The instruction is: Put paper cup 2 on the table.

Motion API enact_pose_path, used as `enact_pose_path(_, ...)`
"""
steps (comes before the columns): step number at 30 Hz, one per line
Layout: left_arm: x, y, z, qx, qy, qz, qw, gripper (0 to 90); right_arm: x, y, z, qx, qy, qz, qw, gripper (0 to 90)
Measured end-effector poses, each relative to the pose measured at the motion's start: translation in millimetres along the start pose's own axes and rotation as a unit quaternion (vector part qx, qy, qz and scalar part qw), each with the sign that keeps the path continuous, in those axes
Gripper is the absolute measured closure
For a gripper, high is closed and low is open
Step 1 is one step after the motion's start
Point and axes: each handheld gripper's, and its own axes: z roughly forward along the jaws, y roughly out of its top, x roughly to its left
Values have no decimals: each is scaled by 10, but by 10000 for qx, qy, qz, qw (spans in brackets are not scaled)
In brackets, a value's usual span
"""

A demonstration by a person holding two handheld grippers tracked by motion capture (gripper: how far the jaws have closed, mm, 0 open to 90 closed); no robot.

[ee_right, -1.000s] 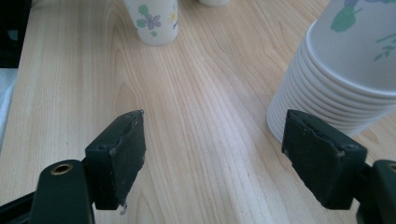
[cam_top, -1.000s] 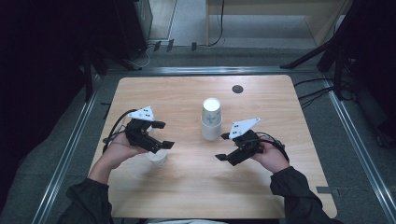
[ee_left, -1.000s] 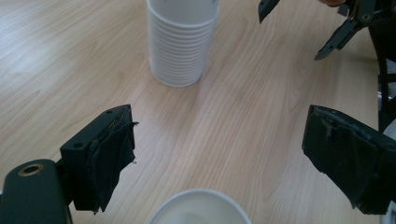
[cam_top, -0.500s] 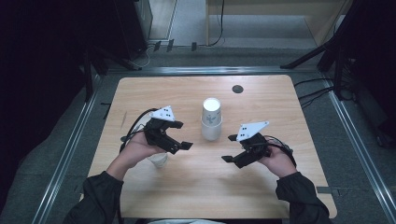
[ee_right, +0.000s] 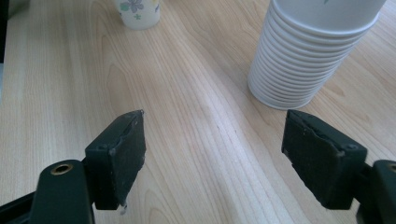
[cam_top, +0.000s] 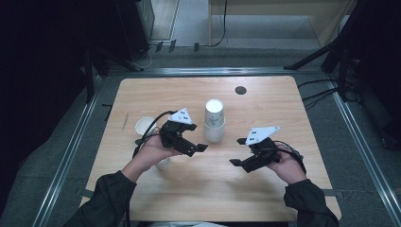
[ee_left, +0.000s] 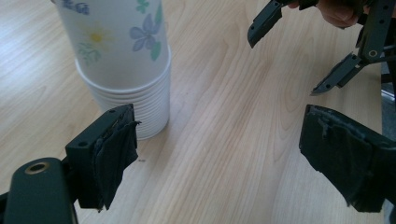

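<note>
On the desk point(cam_top: 283, 94), a stack of paper cups point(cam_top: 214, 121) stands near the middle. The left gripper point(cam_top: 189, 144) has been closing a little, but both it and the right gripper point(cam_top: 242, 153) gape empty. I think they're reaching; next, line up and pinch the top cup.

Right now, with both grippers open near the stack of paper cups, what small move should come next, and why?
Probably ease the left hand-held gripper toward the cup stack until its jaws straddle it. Its jaws have just been closing slightly with nothing between them, and they stand beside the stack, apart from it. The right hand-held gripper waits open, farther off.
</note>
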Motion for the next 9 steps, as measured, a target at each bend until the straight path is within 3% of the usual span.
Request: enact_pose_path(9, -83, 47, 129, 106, -77, 45, 9999, 117, 17, -46, -37, -30, -30, 68, 10000, 220)
